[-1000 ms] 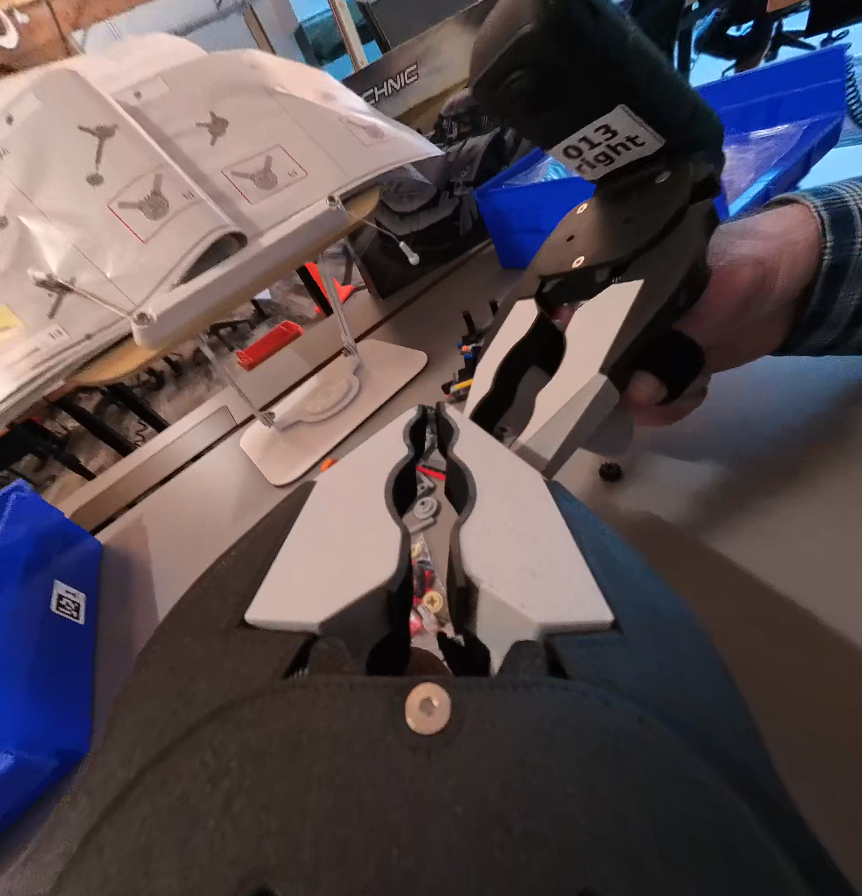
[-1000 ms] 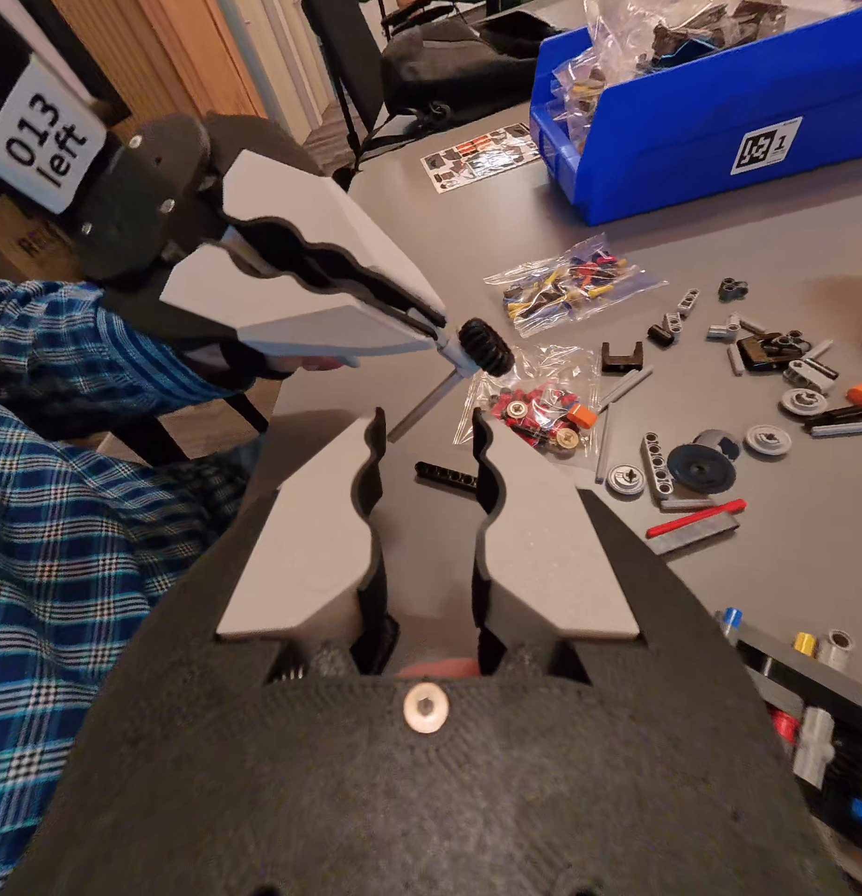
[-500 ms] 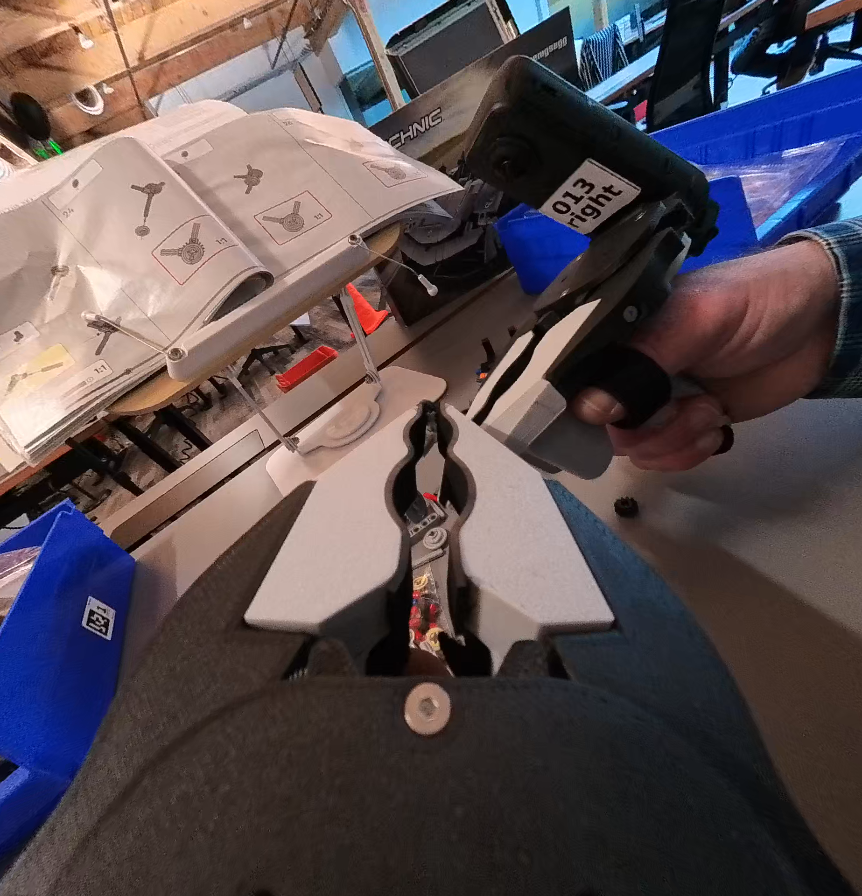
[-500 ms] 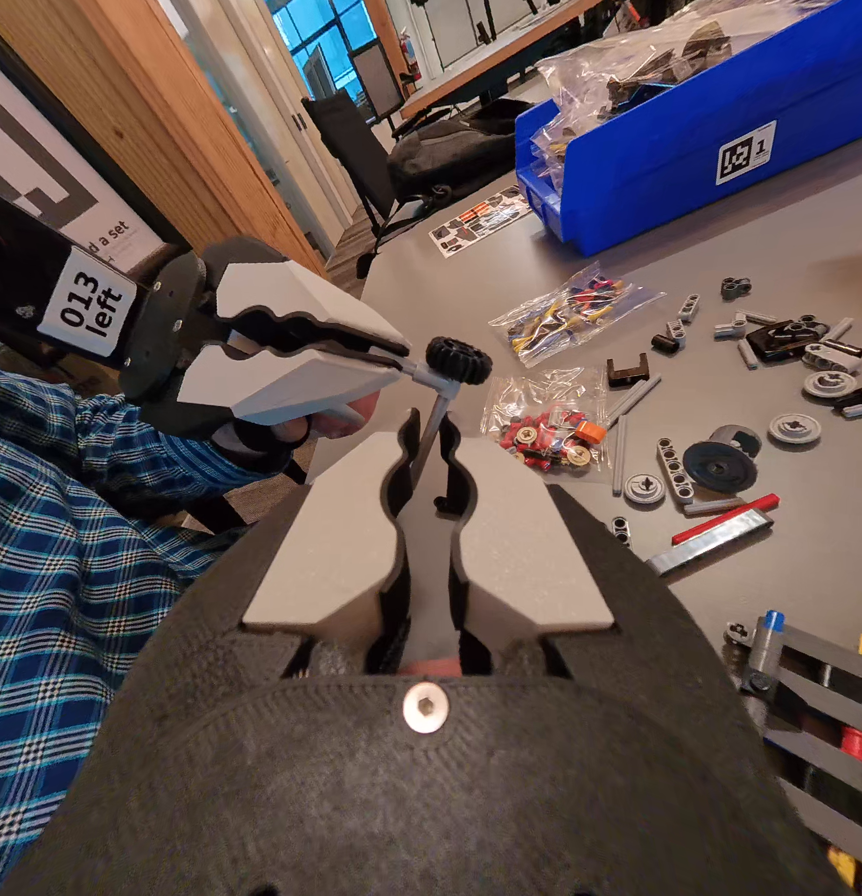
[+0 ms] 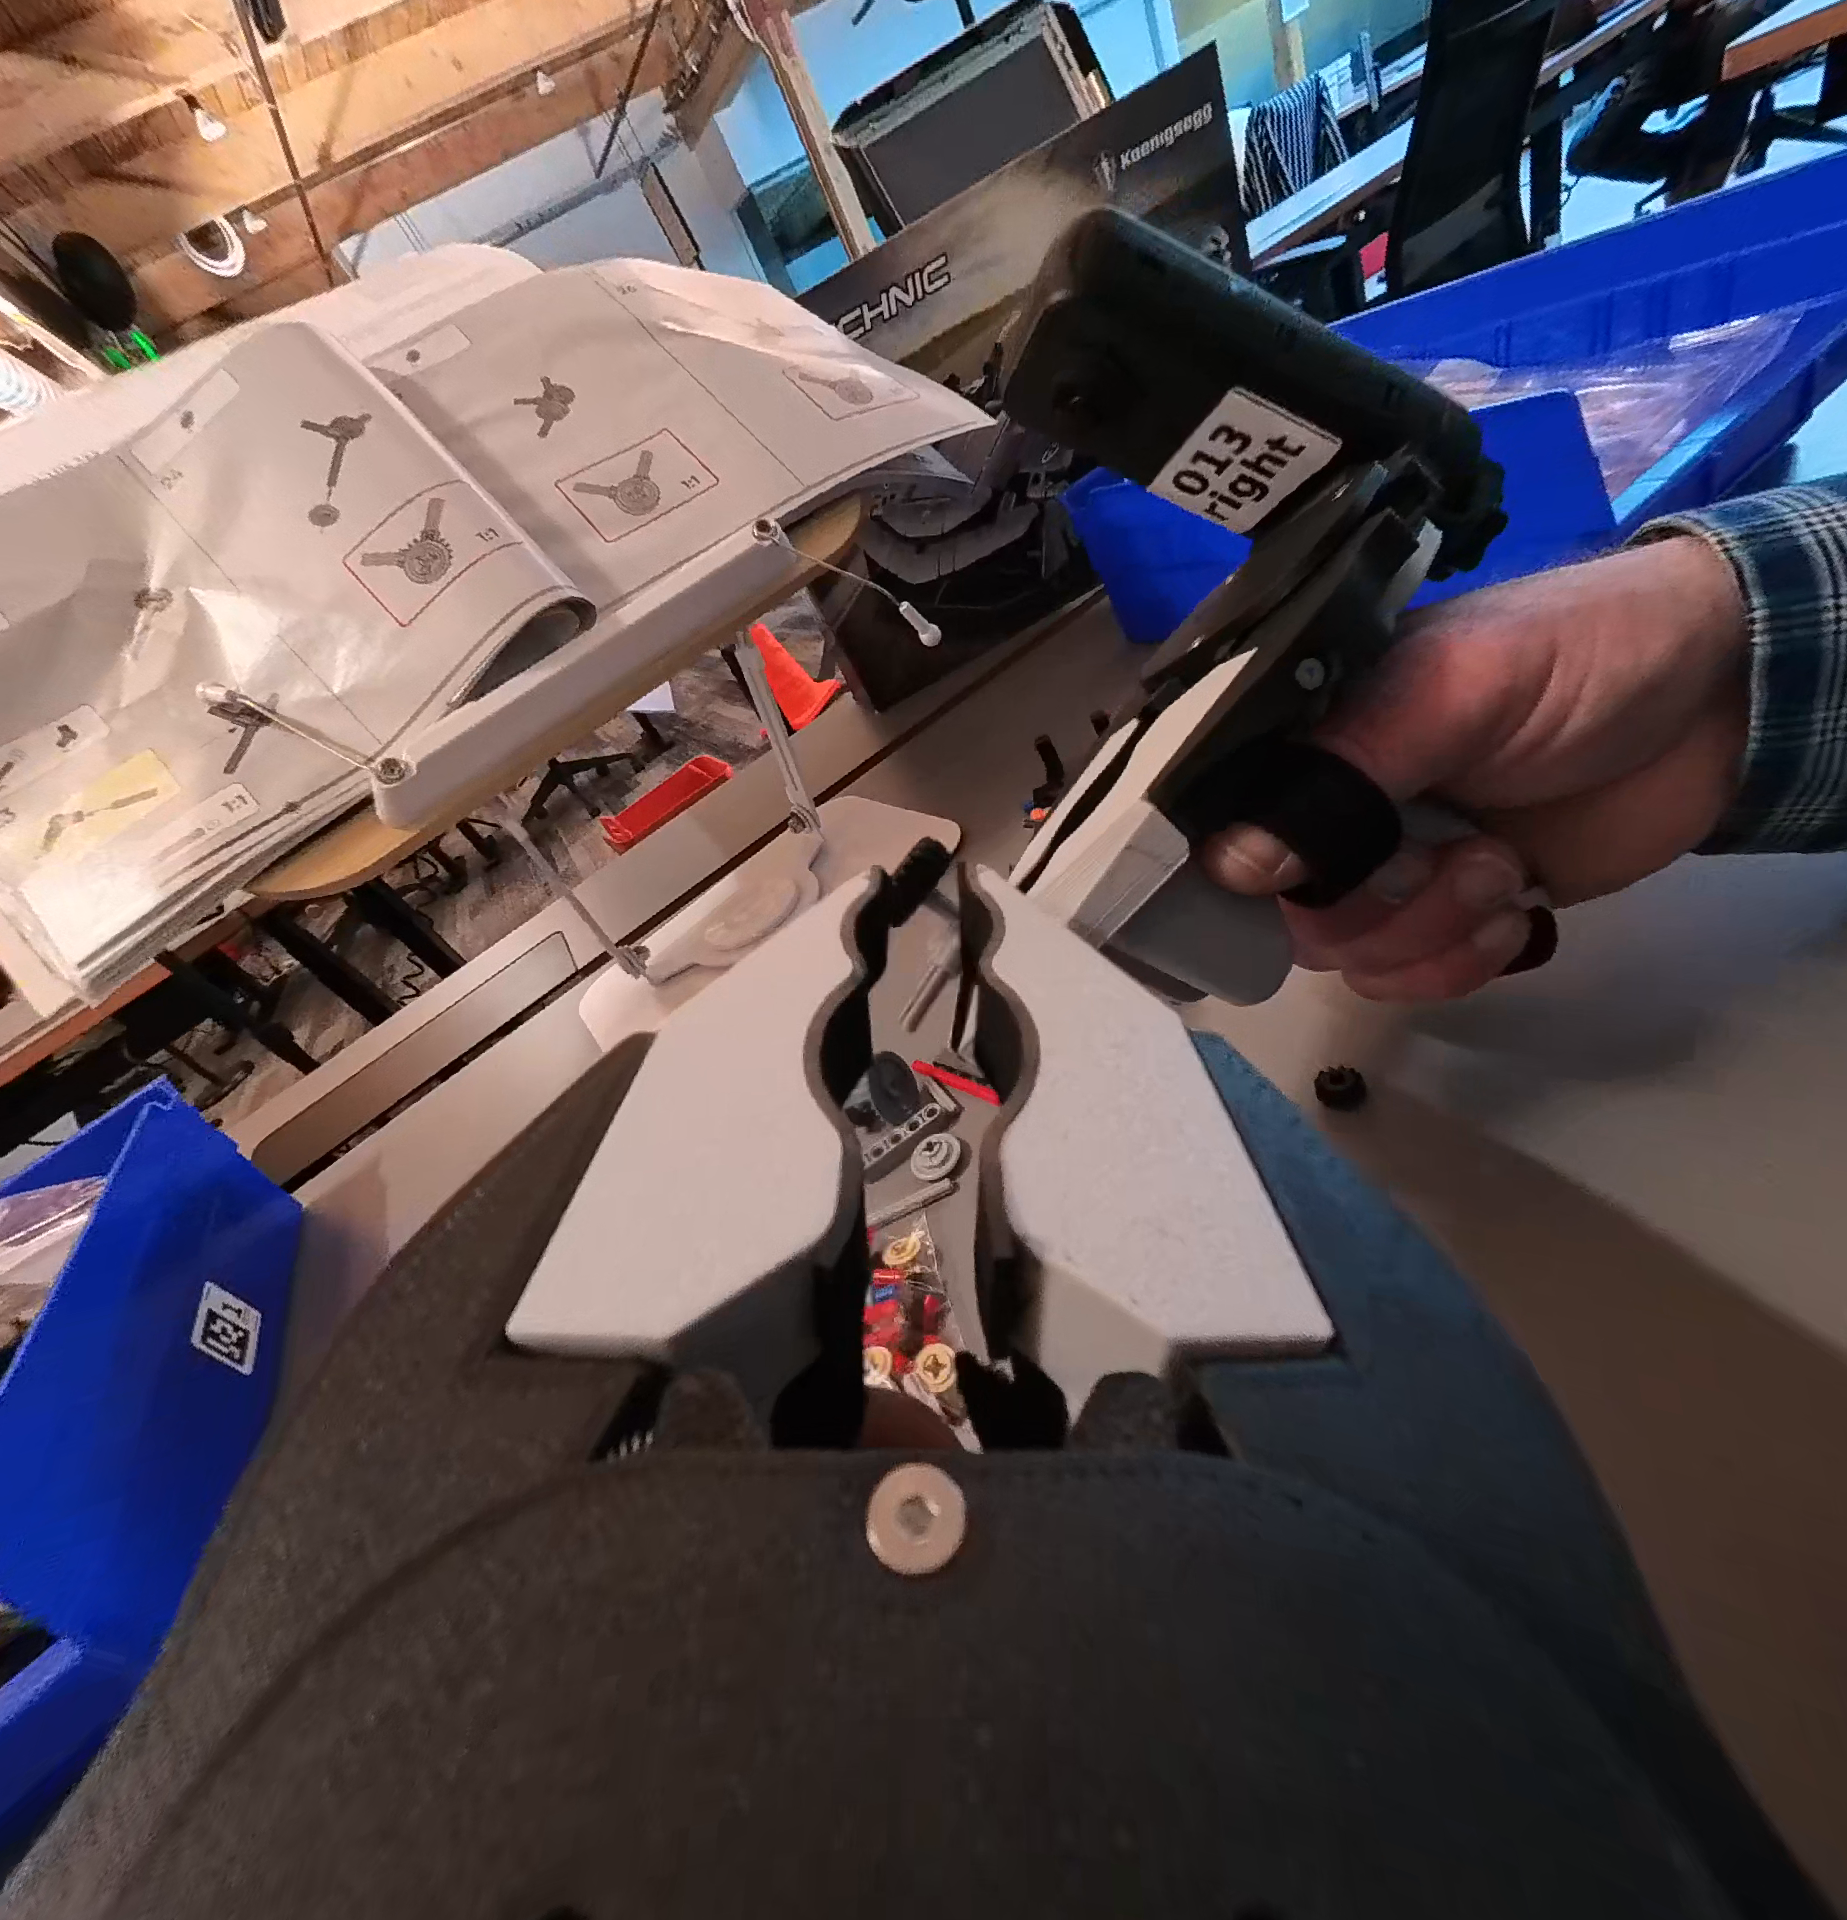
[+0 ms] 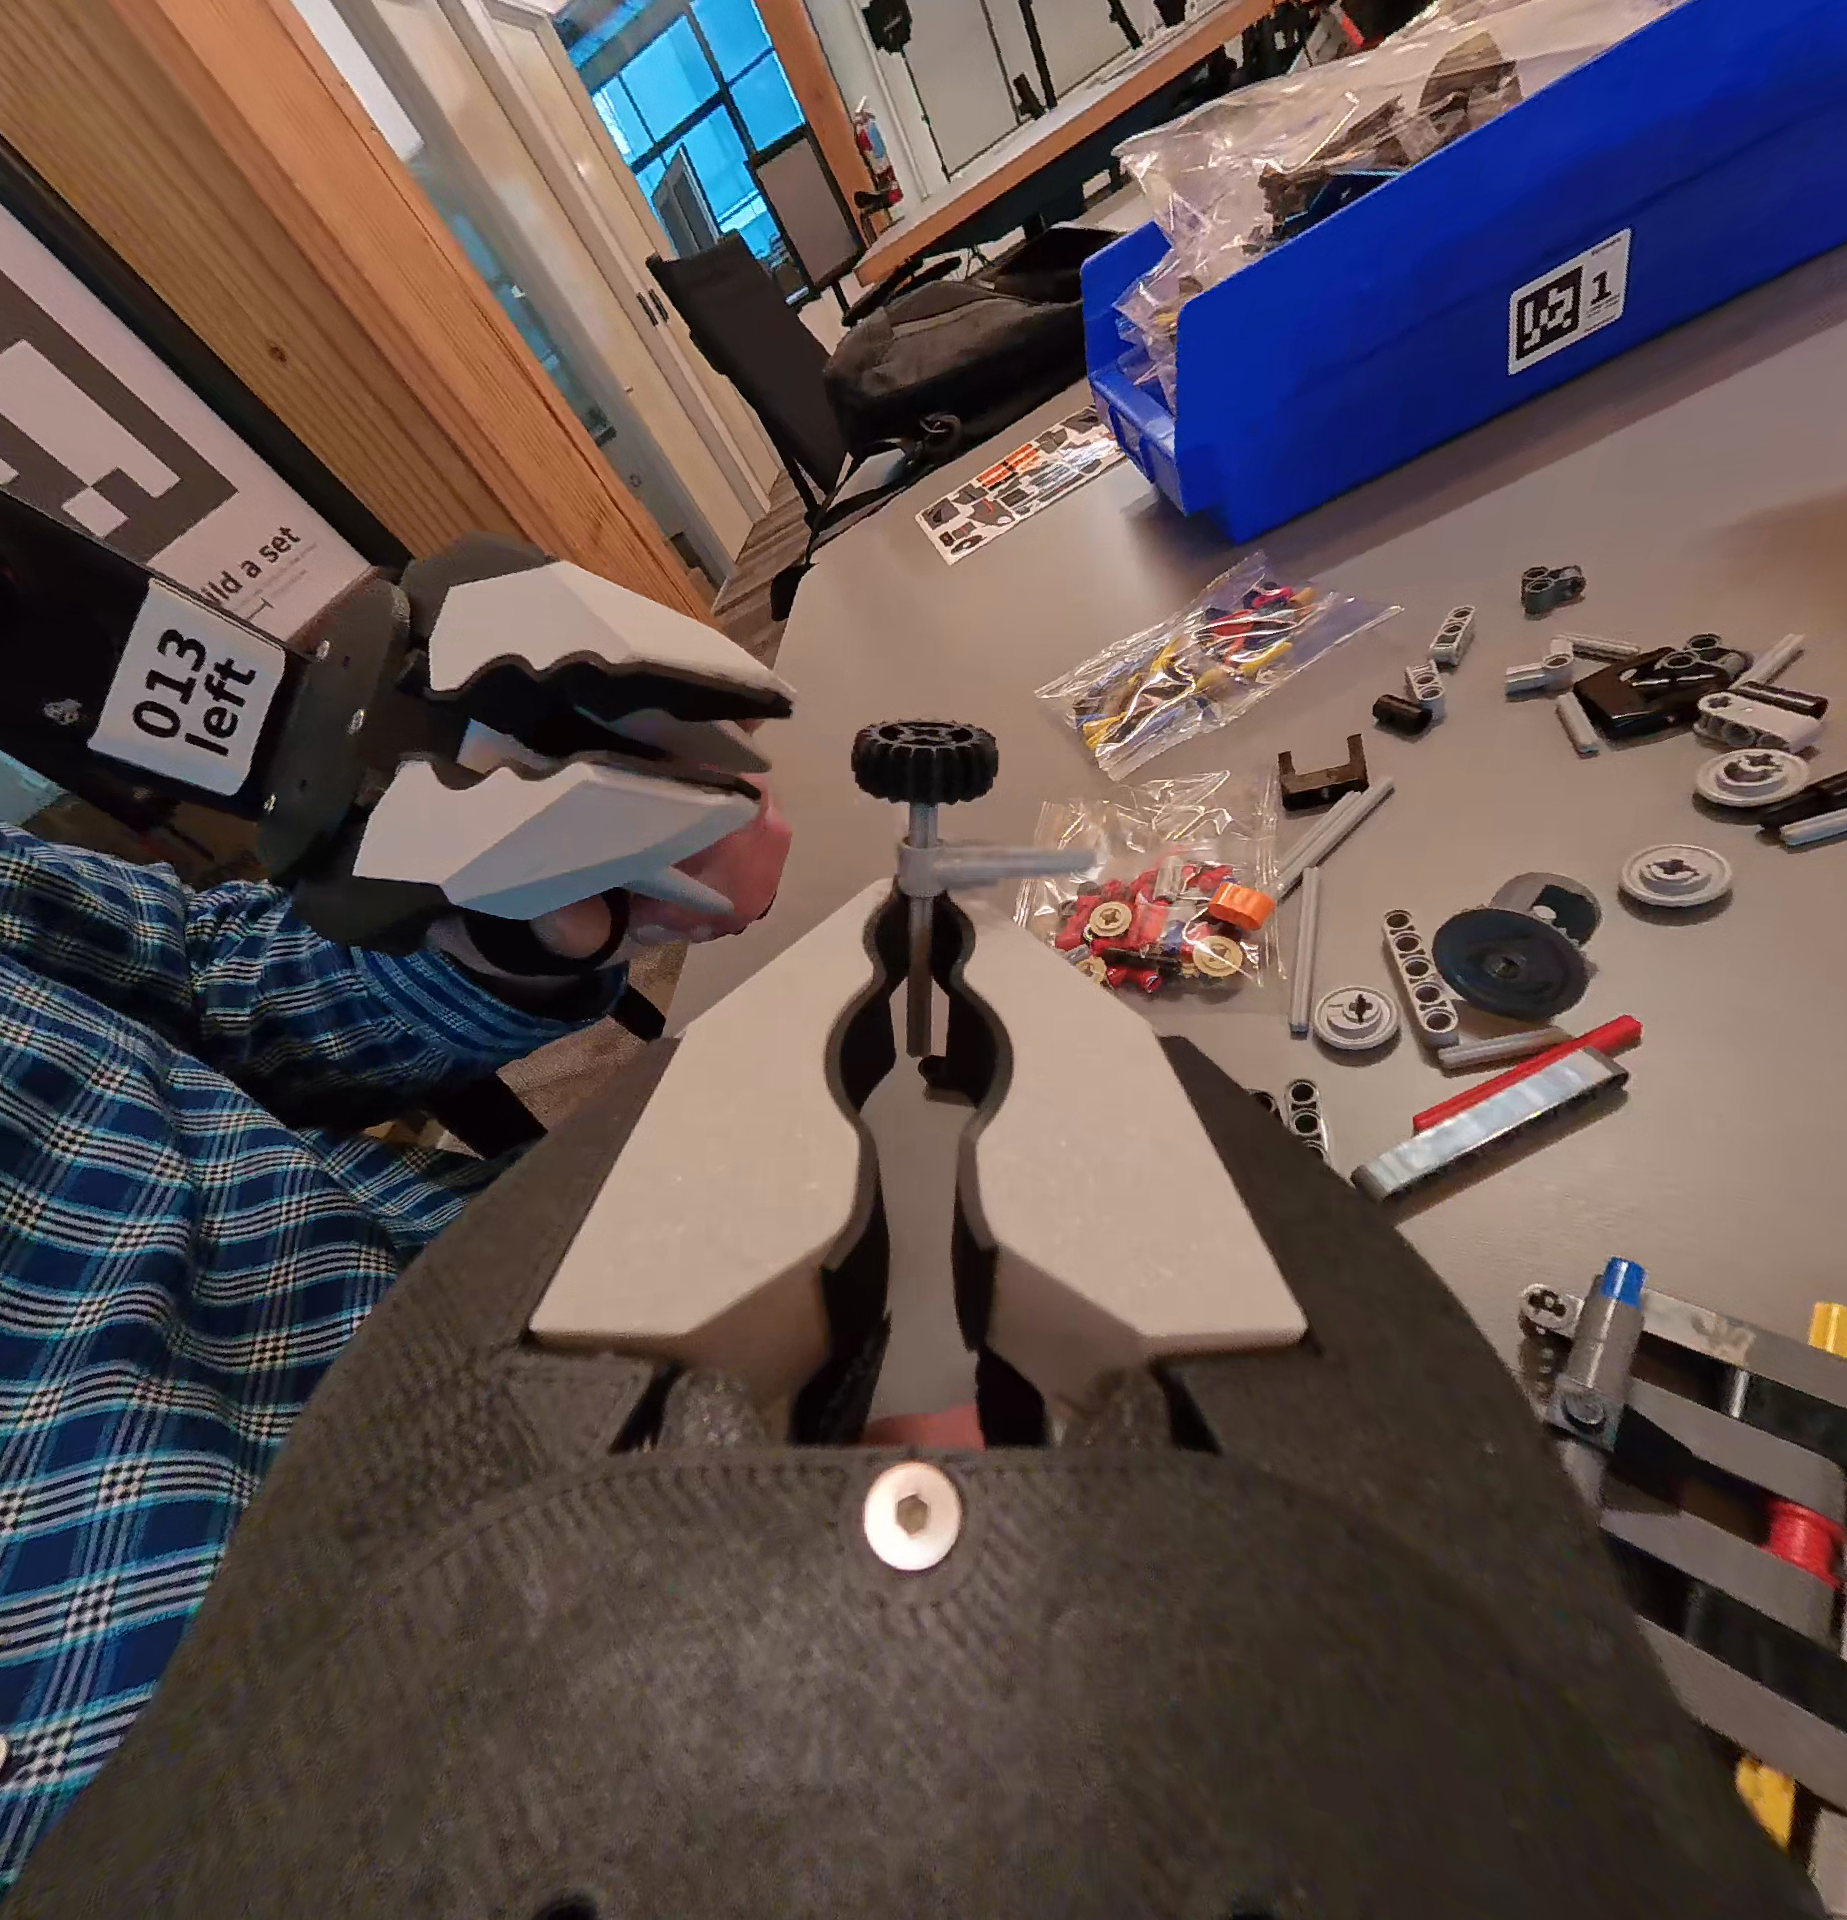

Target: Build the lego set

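My right gripper (image 6: 919,914) is shut on a dark grey axle (image 6: 917,977) that stands upright between its tips. The axle carries a black gear (image 6: 924,761) on top and a grey connector (image 6: 992,862) with a short side axle pointing right. My left gripper (image 6: 763,748) is just left of the gear, with its jaws slightly apart and empty. In the left wrist view, my left gripper (image 5: 934,904) has a gap at its tips. The gear (image 5: 914,883) shows edge-on there, with the right gripper (image 5: 1044,883) beside it.
On the grey table lie two parts bags (image 6: 1210,655) (image 6: 1158,914), loose beams, discs and axles (image 6: 1501,966), a sticker sheet (image 6: 1023,483), a blue bin (image 6: 1418,343) and a partial build (image 6: 1729,1455). An instruction booklet on a stand (image 5: 379,540), another blue bin (image 5: 119,1351) and a small gear (image 5: 1341,1088) are nearby. About 4 centimeters separates my left fingertips from my right.
The gear-and-axle piece went from my left gripper to my right. The right closed on the axle, the left opened and drew back, and the piece now stands upright.
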Demonstrator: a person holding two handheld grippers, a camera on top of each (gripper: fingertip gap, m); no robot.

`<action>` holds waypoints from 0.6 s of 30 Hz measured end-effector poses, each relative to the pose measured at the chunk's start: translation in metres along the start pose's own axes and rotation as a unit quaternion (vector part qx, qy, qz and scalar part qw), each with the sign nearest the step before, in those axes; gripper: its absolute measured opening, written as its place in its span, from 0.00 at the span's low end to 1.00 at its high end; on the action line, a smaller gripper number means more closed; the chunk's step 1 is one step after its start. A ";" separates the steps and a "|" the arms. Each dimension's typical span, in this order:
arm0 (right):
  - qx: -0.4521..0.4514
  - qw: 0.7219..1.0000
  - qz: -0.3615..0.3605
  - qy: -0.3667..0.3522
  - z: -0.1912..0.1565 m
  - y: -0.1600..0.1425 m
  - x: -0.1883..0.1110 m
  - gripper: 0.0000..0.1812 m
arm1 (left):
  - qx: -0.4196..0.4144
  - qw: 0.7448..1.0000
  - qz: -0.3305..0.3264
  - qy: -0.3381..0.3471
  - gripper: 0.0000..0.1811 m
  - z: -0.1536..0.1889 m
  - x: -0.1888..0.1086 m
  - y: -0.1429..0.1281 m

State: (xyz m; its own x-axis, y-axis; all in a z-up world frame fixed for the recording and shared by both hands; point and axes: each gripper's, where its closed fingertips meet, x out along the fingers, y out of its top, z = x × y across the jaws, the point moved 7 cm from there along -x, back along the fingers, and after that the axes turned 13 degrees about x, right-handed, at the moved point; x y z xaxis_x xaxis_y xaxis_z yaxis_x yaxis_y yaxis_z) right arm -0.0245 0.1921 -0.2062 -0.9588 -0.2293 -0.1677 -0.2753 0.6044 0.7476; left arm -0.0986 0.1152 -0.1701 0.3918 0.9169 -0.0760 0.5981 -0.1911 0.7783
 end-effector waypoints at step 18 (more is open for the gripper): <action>-0.034 0.999 -0.005 0.004 0.002 0.000 -0.009 0.00 | -0.017 0.989 -0.030 -0.144 0.24 -0.016 0.006 -0.023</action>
State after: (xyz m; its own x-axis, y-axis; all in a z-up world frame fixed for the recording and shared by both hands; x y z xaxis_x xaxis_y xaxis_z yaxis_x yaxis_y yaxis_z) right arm -0.0164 0.1953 -0.2056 -0.9555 -0.2409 -0.1700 -0.2786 0.5494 0.7877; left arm -0.1210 0.1305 -0.1782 0.5422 0.7874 -0.2933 0.6047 -0.1233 0.7868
